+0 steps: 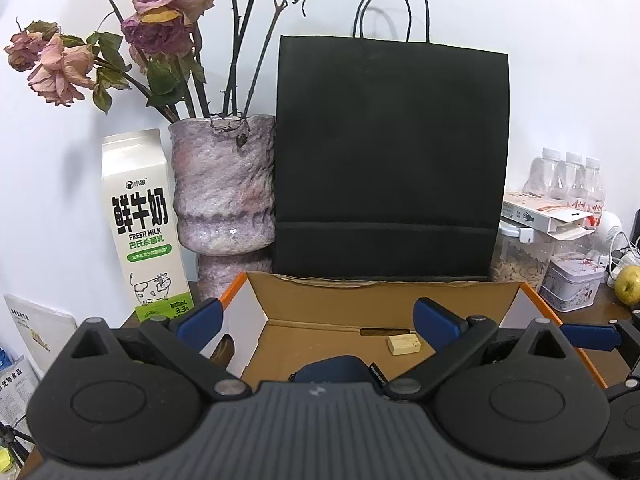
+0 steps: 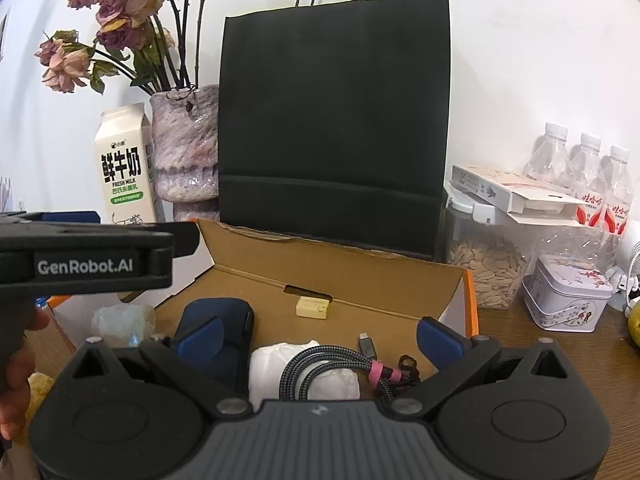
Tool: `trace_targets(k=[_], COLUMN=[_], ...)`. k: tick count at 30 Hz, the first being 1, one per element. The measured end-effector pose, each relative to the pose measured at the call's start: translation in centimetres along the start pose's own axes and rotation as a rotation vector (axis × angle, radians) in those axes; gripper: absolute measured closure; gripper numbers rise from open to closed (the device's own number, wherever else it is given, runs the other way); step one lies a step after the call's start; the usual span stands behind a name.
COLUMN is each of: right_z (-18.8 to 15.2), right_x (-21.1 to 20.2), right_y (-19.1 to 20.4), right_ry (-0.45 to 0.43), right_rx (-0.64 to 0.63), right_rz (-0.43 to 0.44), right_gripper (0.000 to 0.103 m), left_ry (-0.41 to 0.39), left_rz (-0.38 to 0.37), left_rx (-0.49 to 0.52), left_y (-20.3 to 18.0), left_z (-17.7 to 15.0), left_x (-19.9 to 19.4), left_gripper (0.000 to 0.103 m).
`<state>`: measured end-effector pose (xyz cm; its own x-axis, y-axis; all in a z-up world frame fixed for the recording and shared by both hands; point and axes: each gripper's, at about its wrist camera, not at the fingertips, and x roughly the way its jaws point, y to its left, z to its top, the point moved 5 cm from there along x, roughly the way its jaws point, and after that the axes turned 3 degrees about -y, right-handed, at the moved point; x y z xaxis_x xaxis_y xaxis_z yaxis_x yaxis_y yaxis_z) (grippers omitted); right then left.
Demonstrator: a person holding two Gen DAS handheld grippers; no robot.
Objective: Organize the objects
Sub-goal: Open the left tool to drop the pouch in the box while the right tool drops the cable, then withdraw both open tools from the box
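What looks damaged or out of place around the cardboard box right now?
The cardboard box has a ragged, torn back edge. The small carton lies open-ended, tilted on the seed jar. The roses are wilted.

The left gripper's body hid most of a dark blue pouch (image 1: 332, 368) in the cardboard box (image 1: 360, 292). The braided cable (image 2: 320, 364) ran out of sight beneath the right gripper's body. A yellow-green fruit (image 1: 629, 284) was cut by the frame edge (its kind unclear), and the white carton's (image 1: 540, 212) print was too small to read.
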<state>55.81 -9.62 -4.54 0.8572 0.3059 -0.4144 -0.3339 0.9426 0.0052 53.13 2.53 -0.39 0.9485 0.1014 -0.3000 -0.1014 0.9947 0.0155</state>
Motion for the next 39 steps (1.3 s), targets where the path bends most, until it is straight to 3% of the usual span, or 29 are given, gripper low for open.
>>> trace_targets(k=[15, 39], right_z=[0.5, -1.0], right_x=[-1.7, -8.3], right_y=[0.4, 1.4], right_ry=[-0.026, -0.064], right_rx=[-0.014, -0.034], right_rz=[-0.002, 0.000], right_gripper=[0.000, 0.000], left_ry=[0.000, 0.006], left_rz=[-0.012, -0.021], left_rx=[-0.052, -0.054], left_y=[1.1, 1.6], left_z=[0.0, -1.9], left_x=[-1.5, -8.4], left_gripper=[0.000, 0.000])
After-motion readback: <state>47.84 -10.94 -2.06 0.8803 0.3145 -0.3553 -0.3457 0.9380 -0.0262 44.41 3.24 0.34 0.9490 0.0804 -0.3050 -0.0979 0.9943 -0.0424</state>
